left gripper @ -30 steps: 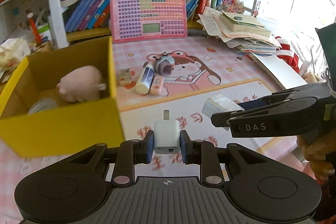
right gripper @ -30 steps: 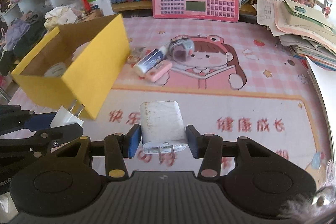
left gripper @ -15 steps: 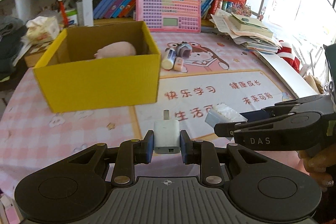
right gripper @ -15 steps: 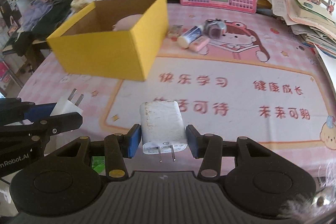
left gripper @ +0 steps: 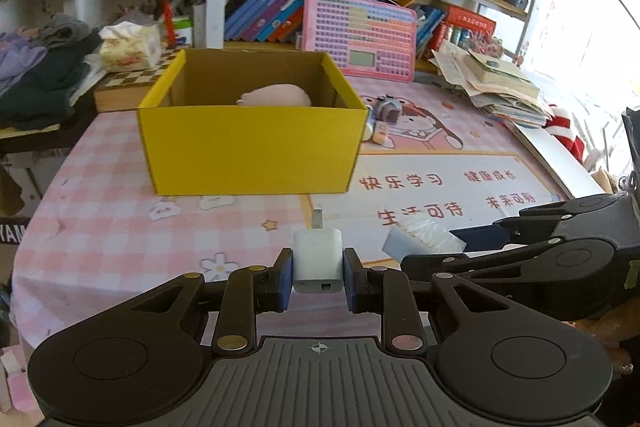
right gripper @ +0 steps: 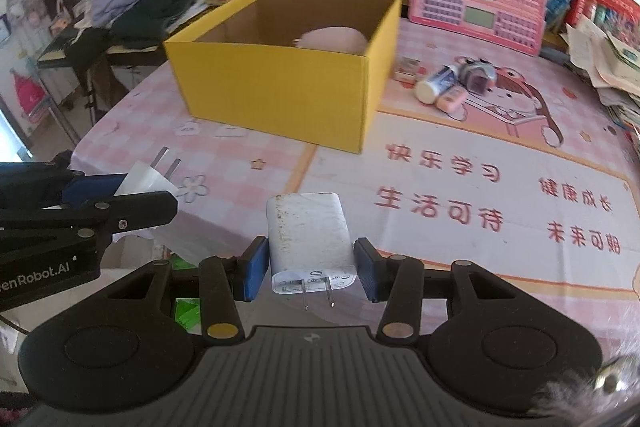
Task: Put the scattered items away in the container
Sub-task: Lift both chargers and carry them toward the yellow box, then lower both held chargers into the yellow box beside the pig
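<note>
My left gripper (left gripper: 318,277) is shut on a small white charger plug (left gripper: 318,259), prongs pointing away. My right gripper (right gripper: 311,267) is shut on a larger, scuffed white charger (right gripper: 310,235), prongs toward the camera. Both hang above the pink table mat, short of the yellow cardboard box (left gripper: 252,143), which holds a pink plush toy (left gripper: 276,95). Each view also shows the other hand's load: the larger charger (left gripper: 420,237) at the right, the small plug (right gripper: 150,177) at the left. Beyond the box's right side lie a tube (right gripper: 436,83), a pink eraser-like piece (right gripper: 450,101), a small grey gadget (right gripper: 476,75) and a little box (right gripper: 406,67).
A pink keyboard toy (left gripper: 360,37) leans against shelves of books at the back. Stacked papers (left gripper: 496,83) sit at the right, clothes (left gripper: 44,67) and a tissue pack (left gripper: 128,45) at the left. The table's rounded edge runs close on the left.
Both grippers have drawn back from the box and swung left, so the box now sits farther off and more central. Each keeps its charger.
</note>
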